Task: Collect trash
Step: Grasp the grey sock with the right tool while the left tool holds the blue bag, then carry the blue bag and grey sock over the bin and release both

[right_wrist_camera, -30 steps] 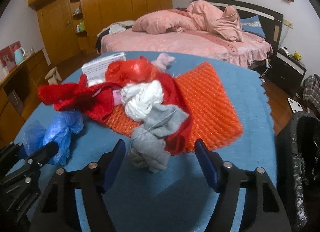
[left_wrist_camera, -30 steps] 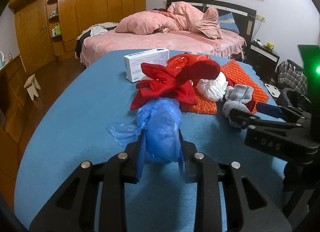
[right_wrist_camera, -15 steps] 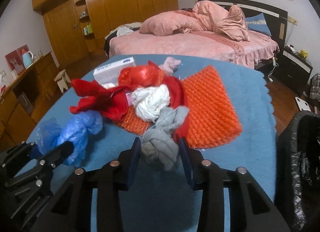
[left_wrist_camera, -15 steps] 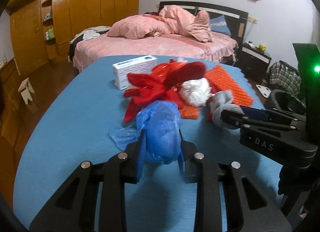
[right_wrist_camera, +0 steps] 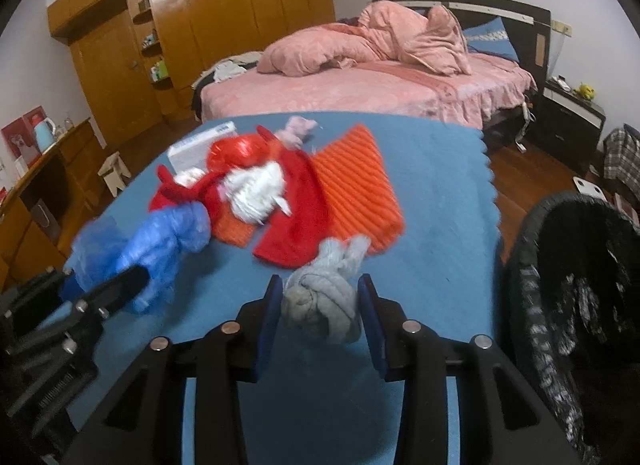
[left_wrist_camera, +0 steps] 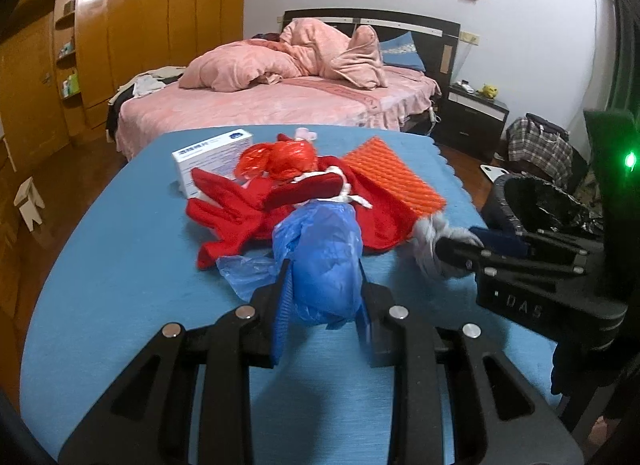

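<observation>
Two hand-held grippers work over one blue tabletop, each clamped on one piece of trash. The left hand-held gripper has its jaws pressed into a crumpled blue plastic bag, puffy and translucent, with a thin loose flap trailing to its left. The right hand-held gripper squeezes a knotted grey cloth wad, soft and twisted, with two short ends sticking up toward the pile.

Taking the orange ribbed mat as the landmark: one red cloth lies across its near-left part, one white wad sits on that cloth, one red plastic bag bunches just behind the wad, one white box stands to the mat's left behind the red things, and one small pink scrap lies at the mat's far-left corner. The grey wad is just in front of the mat's near edge; the blue bag is near the mat's left, in front of the red cloth.

The tabletop's scalloped edge runs well to the right of the mat, with bare blue cloth between. Beyond that edge stands one black-lined trash bin, mouth open. Near both grippers the tabletop is bare.
</observation>
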`<action>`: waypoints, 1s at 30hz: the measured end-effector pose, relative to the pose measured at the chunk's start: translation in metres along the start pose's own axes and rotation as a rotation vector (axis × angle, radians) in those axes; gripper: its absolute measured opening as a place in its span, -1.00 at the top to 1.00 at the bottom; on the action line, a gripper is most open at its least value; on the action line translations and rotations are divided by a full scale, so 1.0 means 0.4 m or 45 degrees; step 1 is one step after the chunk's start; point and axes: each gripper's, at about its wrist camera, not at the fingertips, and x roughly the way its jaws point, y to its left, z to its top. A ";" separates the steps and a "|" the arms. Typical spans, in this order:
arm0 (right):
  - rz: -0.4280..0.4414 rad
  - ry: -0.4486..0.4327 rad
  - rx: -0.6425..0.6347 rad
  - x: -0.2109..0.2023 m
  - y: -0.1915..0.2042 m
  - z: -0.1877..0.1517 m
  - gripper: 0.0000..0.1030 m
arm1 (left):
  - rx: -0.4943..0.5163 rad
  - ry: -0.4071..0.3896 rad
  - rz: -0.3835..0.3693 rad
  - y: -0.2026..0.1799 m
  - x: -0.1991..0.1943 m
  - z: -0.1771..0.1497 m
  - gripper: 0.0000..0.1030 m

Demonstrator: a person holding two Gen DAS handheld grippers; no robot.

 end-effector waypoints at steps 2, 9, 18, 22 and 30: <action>-0.006 0.024 0.025 0.008 -0.017 -0.014 0.25 | 0.005 0.004 -0.003 -0.008 0.003 -0.002 0.48; -0.025 0.032 0.028 0.026 -0.025 -0.022 0.15 | 0.000 0.024 0.020 0.000 0.016 -0.013 0.48; -0.032 0.087 0.040 0.050 -0.039 -0.042 0.12 | -0.020 0.058 0.023 0.011 0.036 -0.020 0.48; -0.016 0.069 0.037 0.036 -0.037 -0.038 0.15 | -0.015 0.049 0.025 0.010 0.032 -0.018 0.48; 0.000 -0.043 0.058 -0.052 -0.043 -0.005 0.16 | 0.002 -0.002 -0.006 -0.019 -0.002 0.001 0.48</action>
